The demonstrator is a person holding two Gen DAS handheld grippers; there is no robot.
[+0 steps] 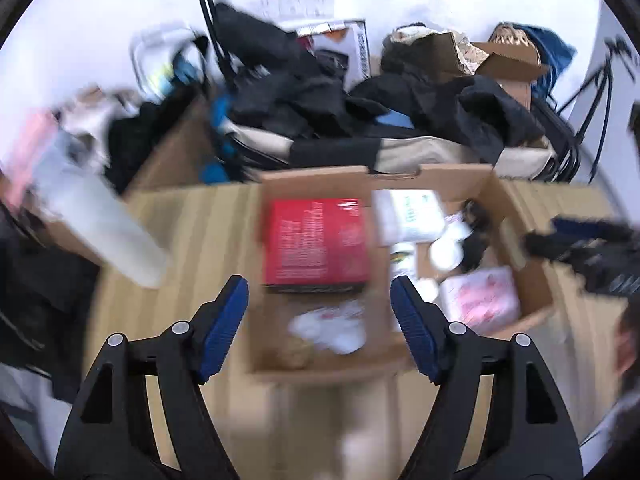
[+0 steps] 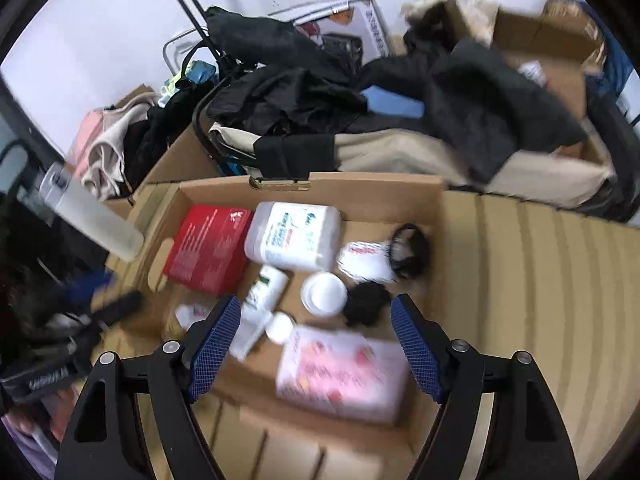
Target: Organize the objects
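Cardboard box [image 2: 344, 190] sits below both wide-open, empty grippers; right gripper [image 2: 316, 340] is nearer the pink pack [image 2: 340, 372], left gripper [image 1: 318, 328] nearer the red box [image 1: 316, 240].

Left wrist view heavily motion-blurred: red box [image 1: 316, 242] print unreadable, white crumpled item [image 1: 332, 326] at 6 o'clock of it unidentifiable. Right tool [image 1: 576, 248] smeared at 3 o'clock, cut by frame edge. In right wrist view pink packet [image 2: 340, 372] blurred, label illegible; left tool [image 2: 80, 328] at 9 o'clock smeared, partly cropped.
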